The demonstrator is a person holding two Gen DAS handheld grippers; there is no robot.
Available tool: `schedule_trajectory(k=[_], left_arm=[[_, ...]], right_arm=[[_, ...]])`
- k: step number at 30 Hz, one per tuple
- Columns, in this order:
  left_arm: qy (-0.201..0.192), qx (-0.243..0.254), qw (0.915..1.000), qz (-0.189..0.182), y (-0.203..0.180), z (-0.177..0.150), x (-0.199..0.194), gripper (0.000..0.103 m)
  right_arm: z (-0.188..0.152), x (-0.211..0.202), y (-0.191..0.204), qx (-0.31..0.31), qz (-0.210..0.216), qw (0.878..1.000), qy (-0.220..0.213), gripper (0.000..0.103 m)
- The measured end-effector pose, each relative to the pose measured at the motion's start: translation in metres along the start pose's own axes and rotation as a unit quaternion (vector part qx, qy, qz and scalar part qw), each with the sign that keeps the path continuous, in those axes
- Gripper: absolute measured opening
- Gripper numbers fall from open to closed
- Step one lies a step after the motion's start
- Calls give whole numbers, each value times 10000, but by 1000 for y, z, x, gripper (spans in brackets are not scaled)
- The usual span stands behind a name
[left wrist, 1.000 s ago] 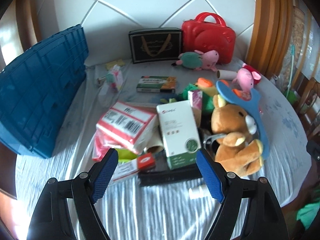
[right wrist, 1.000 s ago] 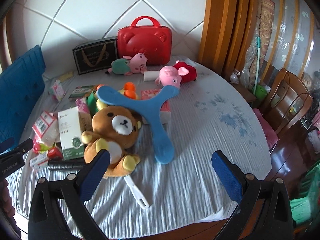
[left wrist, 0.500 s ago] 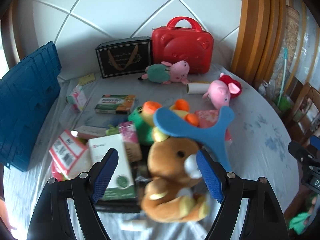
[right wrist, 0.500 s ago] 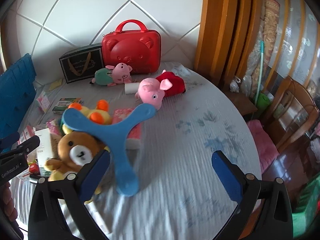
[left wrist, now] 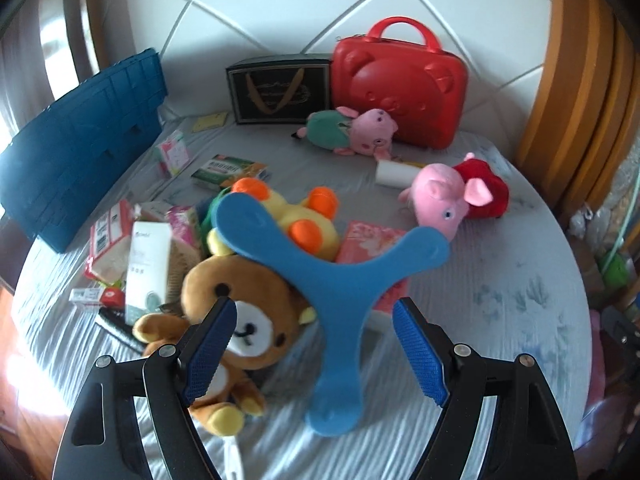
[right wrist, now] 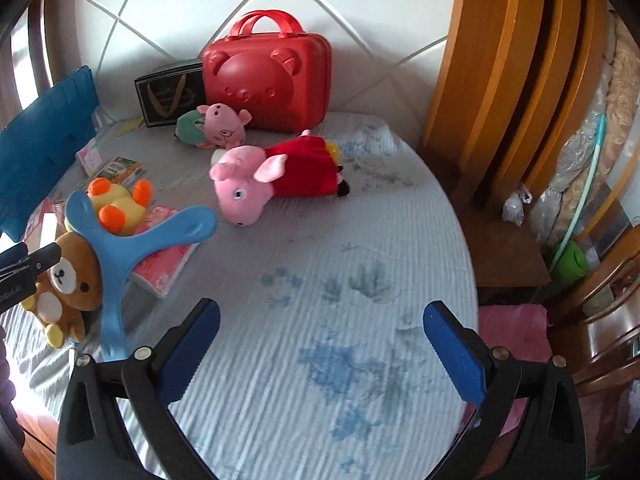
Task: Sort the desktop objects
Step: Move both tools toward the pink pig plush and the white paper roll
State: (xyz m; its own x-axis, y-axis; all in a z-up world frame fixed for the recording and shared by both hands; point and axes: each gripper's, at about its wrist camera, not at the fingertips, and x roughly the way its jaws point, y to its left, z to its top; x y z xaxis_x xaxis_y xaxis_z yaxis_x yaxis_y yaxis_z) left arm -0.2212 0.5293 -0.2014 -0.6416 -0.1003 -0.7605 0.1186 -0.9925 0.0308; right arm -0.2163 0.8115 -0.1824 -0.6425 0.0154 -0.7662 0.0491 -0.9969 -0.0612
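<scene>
A round table with a grey-blue cloth (right wrist: 320, 264) carries a heap of toys and boxes. A blue three-armed boomerang (left wrist: 332, 280) lies over a brown bear plush (left wrist: 240, 320) and a yellow duck plush (left wrist: 296, 216). My left gripper (left wrist: 314, 344) hangs open just above the bear and the boomerang's stem, holding nothing. A pink pig plush in a red dress (right wrist: 272, 176) lies mid-table. My right gripper (right wrist: 320, 344) is open over bare cloth to the right of the heap. White and red boxes (left wrist: 146, 264) lie left of the bear.
A red bear-face case (left wrist: 400, 84) and a dark gift box (left wrist: 280, 88) stand at the back wall, with a small pig plush (left wrist: 352, 132) before them. A blue crate (left wrist: 80, 148) stands at the left. Wooden chairs (right wrist: 600, 280) crowd the table's right edge.
Both grippers have swung to the right. The left one moved from over the boxes to over the bear and boomerang. The right one now looks at bare cloth and the chairs.
</scene>
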Motion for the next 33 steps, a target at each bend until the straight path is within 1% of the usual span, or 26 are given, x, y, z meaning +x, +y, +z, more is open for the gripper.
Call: schedule_trajectory(k=[1, 2, 3, 4, 5, 6, 7, 9, 10, 12, 14, 15, 16, 17, 18, 19, 21, 22, 23, 24, 26, 27, 28, 30, 31, 33], left_arm=[[-29, 80, 10000, 6, -10, -3, 2, 81], [12, 91, 9999, 83, -15, -6, 2, 81], [25, 39, 9999, 113, -19, -11, 2, 81], [39, 4, 9999, 96, -21, -14, 2, 81], [132, -24, 9998, 137, -23, -18, 4, 81], [235, -49, 9995, 214, -26, -20, 7, 81], [273, -140, 9990, 336, -29, -21, 10, 81], [276, -405, 9974, 537, -31, -23, 13, 81], [249, -630, 9961, 572, -33, -25, 14, 81], [258, -1027, 9926, 597, -40, -30, 17, 81], [342, -1446, 9859, 762, -53, -40, 19, 81], [375, -1590, 9827, 875, -58, -44, 19, 81], [502, -1824, 9758, 1097, -63, -50, 20, 81], [653, -2055, 9689, 1212, -70, -57, 20, 81], [736, -2109, 9669, 1236, -73, -60, 20, 81], [868, -2150, 9633, 1350, -79, -63, 21, 81], [867, -2242, 9578, 1574, -89, -68, 15, 81], [845, -2311, 9553, 1639, -94, -69, 13, 81], [851, -2343, 9544, 1641, -98, -69, 13, 81], [860, -2336, 9554, 1586, -103, -68, 14, 81], [780, -2213, 9617, 1415, -116, -61, 18, 81], [760, -2156, 9634, 1402, -122, -57, 20, 81], [669, -2159, 9639, 1404, -128, -53, 20, 81], [573, -2293, 9613, 1417, -137, -46, 21, 81], [587, -2358, 9600, 1389, -142, -42, 24, 81], [622, -2420, 9571, 1467, -150, -31, 33, 81]], right_arm=[[-2, 0, -7, 85, 0, 10000, 0, 103], [-4, 1, -14, 96, 149, 9998, -21, 103], [-3, 5, -17, 17, 237, 9997, -13, 103], [-1, 12, -21, -120, 198, 9997, 82, 103], [1, 17, -23, -144, 171, 9997, 130, 103], [5, 23, -29, -138, 267, 9994, 174, 103], [9, 28, -34, -168, 443, 9987, 172, 103], [19, 37, -42, -443, 624, 9970, 98, 103], [24, 41, -46, -602, 680, 9958, 69, 103], [35, 62, -59, -990, 961, 9904, 107, 103], [43, 77, -66, -1348, 1241, 9830, 116, 103], [48, 87, -71, -1610, 1392, 9770, 114, 103], [52, 94, -75, -1827, 1462, 9721, 164, 103], [57, 103, -79, -2069, 1516, 9663, 224, 103], [59, 108, -81, -2179, 1549, 9633, 249, 103], [62, 112, -84, -2246, 1647, 9600, 276, 103], [67, 121, -84, -2342, 1877, 9534, 321, 103], [68, 126, -82, -2398, 1886, 9518, 326, 103], [69, 129, -80, -2442, 1891, 9505, 347, 103], [69, 131, -77, -2479, 1927, 9487, 379, 103], [71, 131, -73, -2564, 1964, 9457, 358, 103], [72, 131, -70, -2617, 2039, 9426, 372, 103], [75, 133, -66, -2736, 2146, 9369, 369, 103], [82, 140, -56, -3135, 2112, 9253, 303, 103], [85, 142, -54, -3225, 2134, 9218, 268, 103], [100, 152, -49, -3353, 2334, 9125, 216, 103]])
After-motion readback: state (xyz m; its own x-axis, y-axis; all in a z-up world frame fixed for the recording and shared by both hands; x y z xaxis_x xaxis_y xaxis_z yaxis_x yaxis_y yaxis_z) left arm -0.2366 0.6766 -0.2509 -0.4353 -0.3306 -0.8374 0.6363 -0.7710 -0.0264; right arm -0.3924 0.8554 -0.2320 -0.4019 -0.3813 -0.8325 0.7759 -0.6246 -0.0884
